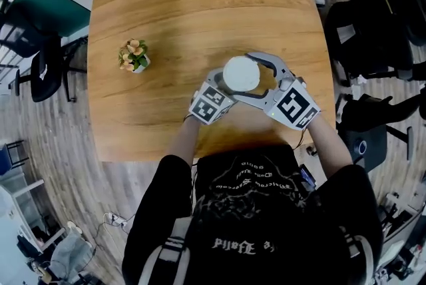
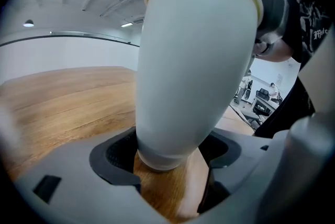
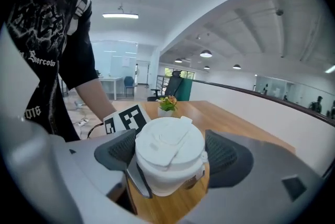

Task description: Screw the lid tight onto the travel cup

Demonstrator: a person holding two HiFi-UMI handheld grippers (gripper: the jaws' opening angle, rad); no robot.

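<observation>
A white travel cup (image 2: 193, 60) stands upright on the wooden table (image 1: 200, 4), near its front edge. Its white lid (image 1: 241, 74) sits on top, seen from above in the head view. My left gripper (image 1: 229, 88) comes in low from the left and is shut on the cup's narrow base (image 2: 167, 157), a dark pad on each side. My right gripper (image 1: 247, 76) reaches in from the right at the height of the lid (image 3: 168, 147). Its wide-set pads (image 3: 222, 155) press on both sides of the lid's rim.
A small potted plant (image 1: 134, 56) stands on the table to the left of the cup and shows beyond the lid as the plant (image 3: 167, 104). Black office chairs (image 1: 373, 30) stand off the table's right side, and another chair (image 1: 43, 67) off the left.
</observation>
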